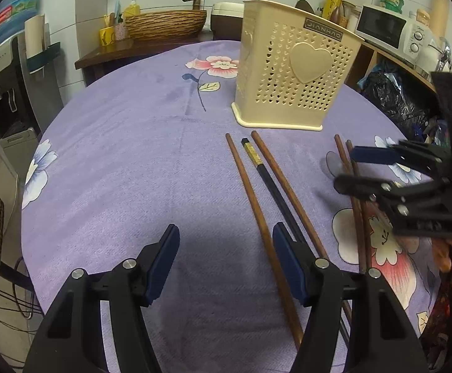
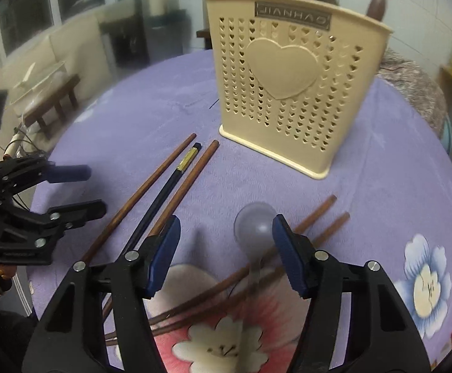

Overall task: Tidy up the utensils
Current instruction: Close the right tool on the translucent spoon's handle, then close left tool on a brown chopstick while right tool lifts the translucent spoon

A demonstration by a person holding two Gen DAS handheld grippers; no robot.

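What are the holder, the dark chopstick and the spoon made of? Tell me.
Holder: cream plastic by its look, moulded heart holes, matte.
Dark chopstick: black, glossy, gold band near its end; lacquered wood or plastic, unclear.
Spoon: translucent, greyish; probably plastic, though blurred.

Small dark plate near the top rim of the cream holder (image 1: 291,71) reads "JIANHAO", raised letters, appearing mirrored in both views. Labels on background bottles and boxes are too blurred or too small to read.

The translucent spoon (image 2: 254,227) is blurred, and its handle end disappears behind the right tongs (image 2: 226,227).
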